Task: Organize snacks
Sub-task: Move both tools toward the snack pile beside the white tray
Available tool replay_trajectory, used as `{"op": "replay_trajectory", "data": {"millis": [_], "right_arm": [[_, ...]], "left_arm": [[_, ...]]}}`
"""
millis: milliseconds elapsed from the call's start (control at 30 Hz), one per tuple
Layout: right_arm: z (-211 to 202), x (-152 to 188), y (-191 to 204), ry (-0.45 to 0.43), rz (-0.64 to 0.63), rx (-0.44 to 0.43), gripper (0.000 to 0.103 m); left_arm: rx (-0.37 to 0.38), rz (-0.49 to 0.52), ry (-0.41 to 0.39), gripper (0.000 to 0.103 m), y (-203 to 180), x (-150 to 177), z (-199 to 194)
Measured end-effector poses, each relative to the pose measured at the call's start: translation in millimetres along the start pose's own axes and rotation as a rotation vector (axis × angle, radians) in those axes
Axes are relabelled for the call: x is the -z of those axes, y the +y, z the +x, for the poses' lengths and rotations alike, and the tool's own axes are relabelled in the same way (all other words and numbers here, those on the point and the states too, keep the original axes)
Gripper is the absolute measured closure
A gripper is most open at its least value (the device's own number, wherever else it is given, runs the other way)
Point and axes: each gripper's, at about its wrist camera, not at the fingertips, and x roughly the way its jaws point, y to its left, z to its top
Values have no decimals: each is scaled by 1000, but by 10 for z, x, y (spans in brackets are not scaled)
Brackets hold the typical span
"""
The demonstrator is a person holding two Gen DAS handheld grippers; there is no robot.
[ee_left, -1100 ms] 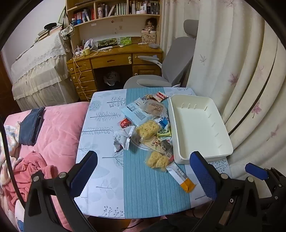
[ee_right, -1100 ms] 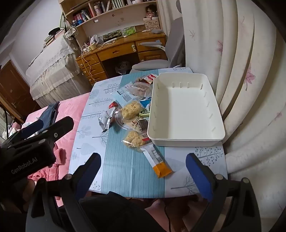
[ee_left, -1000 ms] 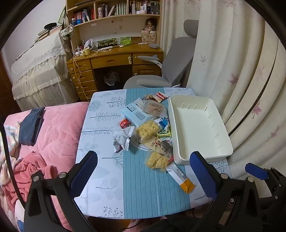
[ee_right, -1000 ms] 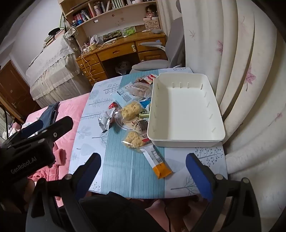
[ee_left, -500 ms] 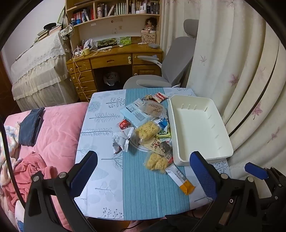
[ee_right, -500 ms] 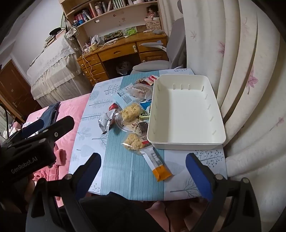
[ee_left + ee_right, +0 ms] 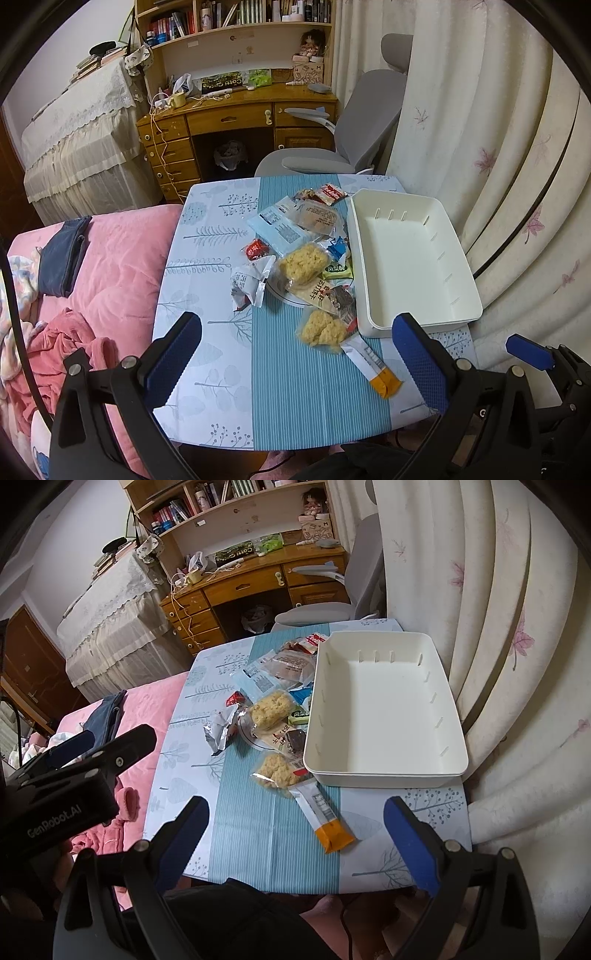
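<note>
left gripper (image 7: 295,354), right gripper (image 7: 295,834): jaws spread, holding nothing | snacks (image 7: 306,258) heaped on desk (image 7: 207,295) beside bare white bin (image 7: 384,775) | risk: overlapping slick wrappers may slip; neighbours could drag along

Snack pile (image 7: 306,258) ahead of my left gripper (image 7: 295,362), on table (image 7: 207,258); bin (image 7: 417,314) right of pile, touching.

One white bin (image 7: 413,254) — two noodle packs (image 7: 303,263)
</note>
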Motion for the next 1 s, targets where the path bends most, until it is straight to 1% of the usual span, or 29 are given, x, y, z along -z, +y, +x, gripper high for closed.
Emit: {"op": "replay_trajectory", "data": {"millis": [100,300,400,567,667,800,1000], "right_arm": [[34,49,-70,0,-2,-17,7],[58,35,-101,-8,-12,-32,7],[58,2,-120,-7,-29,-47,7],[119,-24,-132,-20,-100,-63,7],[210,-26,-170,-3,-130,-81,7],[358,-8,-234,16,-168,-80,7],[612,67,-337,53,-181,-62,7]], "left_arm": [[-2,-3,-1,0,9,5,1],[0,-29,11,0,41,17,15],[-5,-54,40,0,84,33,79],[-20,-103,92,0,156,77,205],[-34,-135,113,0,210,124,276],[-36,-152,137,0,252,173,362],[-43,-139,179,0,321,181,576]]}}
